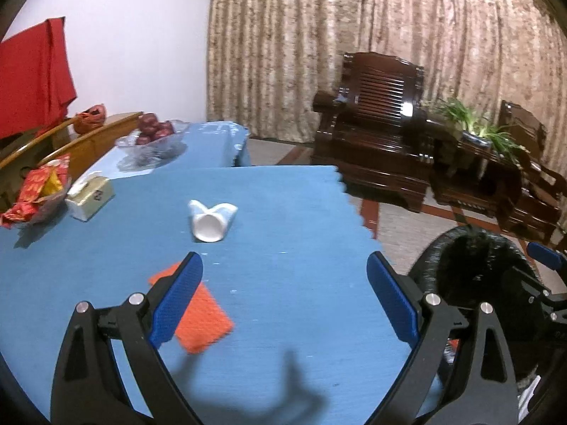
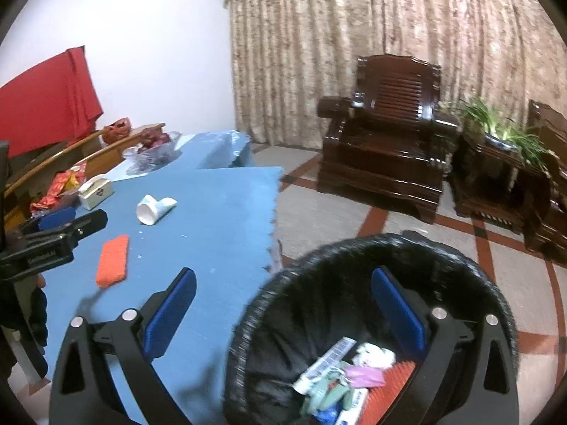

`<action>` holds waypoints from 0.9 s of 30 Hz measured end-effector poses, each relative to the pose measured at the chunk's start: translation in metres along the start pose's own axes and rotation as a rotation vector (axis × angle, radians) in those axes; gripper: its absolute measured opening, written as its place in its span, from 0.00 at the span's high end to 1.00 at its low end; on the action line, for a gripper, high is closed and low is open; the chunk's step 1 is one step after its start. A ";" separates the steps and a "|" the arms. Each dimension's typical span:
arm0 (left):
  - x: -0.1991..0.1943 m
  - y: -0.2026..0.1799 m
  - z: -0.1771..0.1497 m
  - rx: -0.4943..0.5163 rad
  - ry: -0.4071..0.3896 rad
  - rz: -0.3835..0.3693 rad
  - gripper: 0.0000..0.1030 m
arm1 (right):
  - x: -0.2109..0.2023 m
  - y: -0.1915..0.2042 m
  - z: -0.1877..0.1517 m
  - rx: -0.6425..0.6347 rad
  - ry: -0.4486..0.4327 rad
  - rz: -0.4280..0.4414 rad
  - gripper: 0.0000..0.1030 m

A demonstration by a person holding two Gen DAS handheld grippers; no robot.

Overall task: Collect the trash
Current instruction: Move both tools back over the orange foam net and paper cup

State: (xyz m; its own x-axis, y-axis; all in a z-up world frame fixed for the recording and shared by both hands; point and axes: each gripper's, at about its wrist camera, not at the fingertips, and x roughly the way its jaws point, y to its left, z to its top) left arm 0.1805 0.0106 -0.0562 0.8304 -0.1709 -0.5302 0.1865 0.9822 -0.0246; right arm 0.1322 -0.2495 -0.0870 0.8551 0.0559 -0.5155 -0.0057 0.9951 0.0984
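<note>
Left wrist view: left gripper (image 1: 285, 297) spread empty; crushed cup (image 1: 211, 220) lies ahead and could roll away when nudged. Right gripper (image 2: 283, 315) gapes empty above the bin (image 2: 269, 304).

white paper cup (image 1: 212, 222): crushed, on its side, mouth toward the camera, mid blue table | orange sponge-like pad (image 2: 112, 260): flat rectangle, on the table nearer than the cup, well apart from it | black-lined bin (image 2: 372, 248): on the floor beside the table edge, holding wrappers, white tissue and an orange piece
</note>
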 end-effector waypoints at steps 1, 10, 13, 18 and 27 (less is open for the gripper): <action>-0.001 0.007 -0.001 -0.004 0.000 0.013 0.11 | 0.003 0.007 0.001 -0.004 -0.004 0.012 0.06; 0.005 0.054 -0.008 -0.057 0.020 0.108 0.12 | 0.030 0.054 0.009 -0.058 -0.018 0.085 0.06; 0.011 0.067 -0.014 -0.067 0.036 0.138 0.12 | 0.041 0.066 0.009 -0.057 -0.016 0.106 0.06; 0.028 0.089 -0.025 -0.087 0.087 0.172 0.12 | 0.062 0.085 0.008 -0.084 0.000 0.129 0.06; 0.060 0.102 -0.042 -0.118 0.164 0.185 0.18 | 0.104 0.104 0.005 -0.074 0.050 0.153 0.07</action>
State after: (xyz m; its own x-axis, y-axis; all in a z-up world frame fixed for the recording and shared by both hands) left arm 0.2270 0.1038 -0.1258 0.7466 0.0179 -0.6650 -0.0309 0.9995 -0.0078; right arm 0.2230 -0.1402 -0.1263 0.8146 0.2092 -0.5410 -0.1734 0.9779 0.1170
